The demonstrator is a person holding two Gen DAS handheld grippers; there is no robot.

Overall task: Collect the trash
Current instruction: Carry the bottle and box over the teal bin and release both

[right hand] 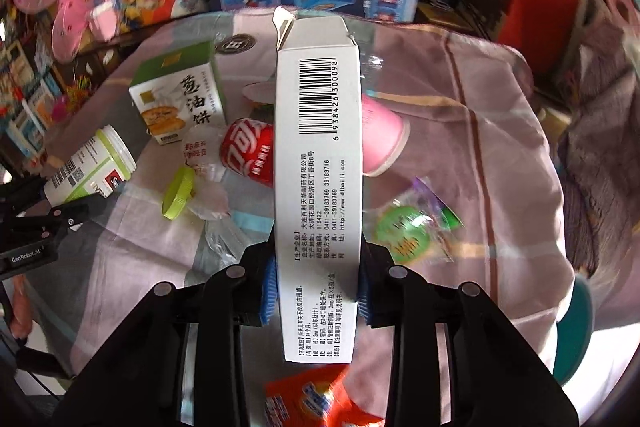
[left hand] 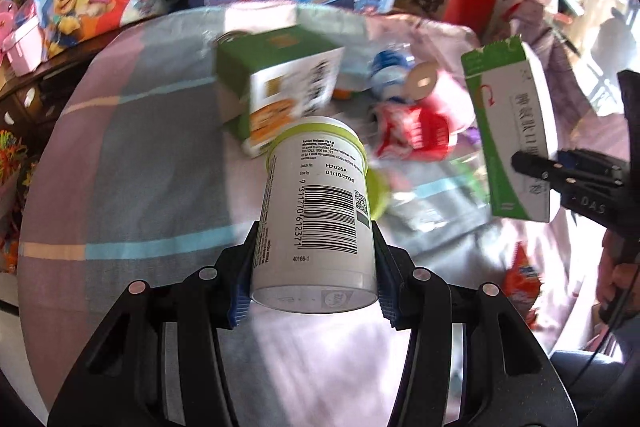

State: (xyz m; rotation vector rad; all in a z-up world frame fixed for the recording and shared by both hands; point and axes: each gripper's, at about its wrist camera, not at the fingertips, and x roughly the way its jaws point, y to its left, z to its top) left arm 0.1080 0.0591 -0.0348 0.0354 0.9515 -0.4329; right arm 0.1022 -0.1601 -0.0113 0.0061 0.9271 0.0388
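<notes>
In the left wrist view, a white jar (left hand: 314, 211) with a green rim is being clamped across its body by the left gripper (left hand: 314, 291), its lidless mouth pointing away over the table (left hand: 132, 155), probably for carrying off as trash. The right gripper (left hand: 532, 167) is being seen pinching a medicine box (left hand: 512, 131).

In the right wrist view, that box (right hand: 320, 187) is being squeezed lengthwise by the right gripper (right hand: 318, 291), above a can (right hand: 250, 151), green lid (right hand: 178, 193), pink cup (right hand: 384, 135) and wrappers (right hand: 412, 227) being left for later.
</notes>
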